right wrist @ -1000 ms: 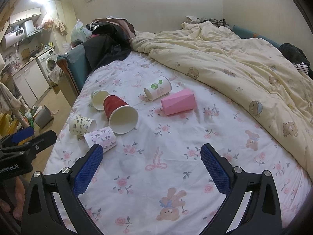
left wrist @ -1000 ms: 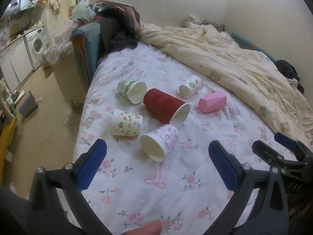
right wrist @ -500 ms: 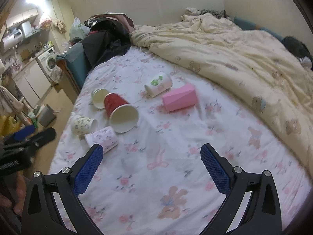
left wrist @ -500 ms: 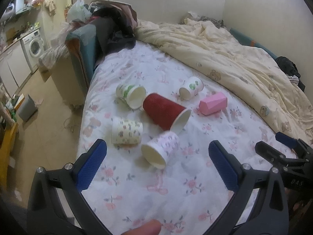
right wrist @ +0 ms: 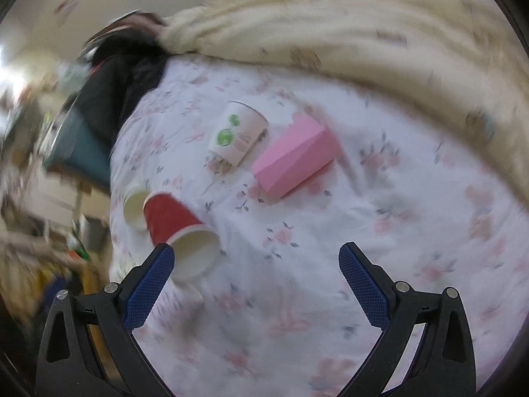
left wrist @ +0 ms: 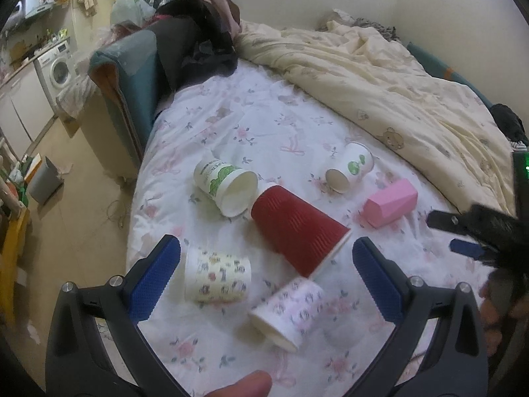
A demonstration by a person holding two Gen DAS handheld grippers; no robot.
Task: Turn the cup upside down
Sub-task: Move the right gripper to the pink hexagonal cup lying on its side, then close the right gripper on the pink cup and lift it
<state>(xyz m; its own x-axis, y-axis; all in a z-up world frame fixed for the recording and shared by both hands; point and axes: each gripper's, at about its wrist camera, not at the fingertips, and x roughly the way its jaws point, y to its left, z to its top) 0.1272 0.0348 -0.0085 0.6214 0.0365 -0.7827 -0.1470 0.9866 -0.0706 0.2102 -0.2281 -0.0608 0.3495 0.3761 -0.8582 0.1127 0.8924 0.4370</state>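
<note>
L tool: wide open, holds nothing; hovers over near edge of bed, blue pads either side of the two nearest cups.
R tool: wide open, empty; view is motion-blurred & tilted. Also seen at R edge of L view, blurred.
Bed: white sheet w/ pink floral print; six cups lie on it, all on their sides, none inverted yet.
Red cup: ribbed, biggest, mid-cluster, mouth facing near-right; base touches or nearly touches rim of green cup. In R view its white mouth sits just by the tool's left pad.
Green cup: white w/ green print, left of red, mouth toward camera.
Leaf cup: small, white w/ green leaf mark, far side, apart from red; just beside pink cup.
Pink cup: faceted, right of red, well apart from L tool.
Cartoon cup: cream w/ small figures, just inside L tool's left pad; can't tell if touching.
Lilac cup: white-pink print, nearest to L tool, between pads, mouth facing near-right.
Duvet: cream, bear print, bunched along far/right side of bed.
Clothes: dark pile at bed's far-left corner.
Washer: far left, by the cabinets.
</note>
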